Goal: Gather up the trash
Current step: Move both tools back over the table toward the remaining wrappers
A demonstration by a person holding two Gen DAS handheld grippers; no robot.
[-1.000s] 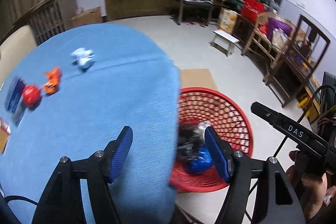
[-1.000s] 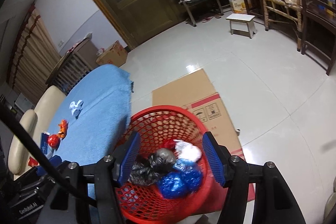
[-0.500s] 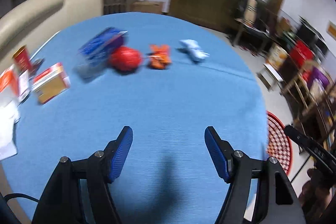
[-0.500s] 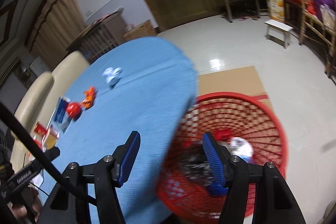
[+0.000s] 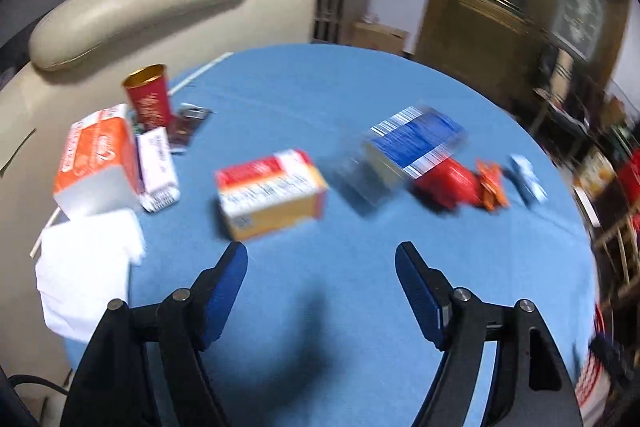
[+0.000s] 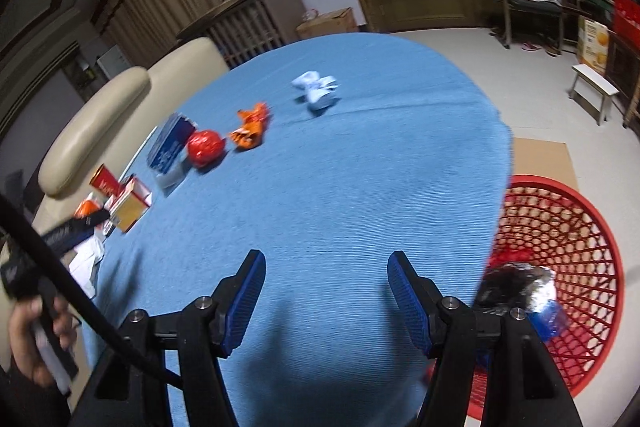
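Trash in the red basket (image 6: 568, 227) now sits aside; both the left gripper (image 5: 320, 267) and right gripper (image 6: 324, 275), spread and empty, have swung back over the blue table (image 6: 360, 187) toward the remaining wrappers (image 6: 250, 129).

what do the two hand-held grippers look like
Both match: the left hand-held gripper and the right hand-held gripper each have black angular frames, silver pivot bolts and two fingers faced with ribbed blue pads. A black cable crosses the right wrist view.
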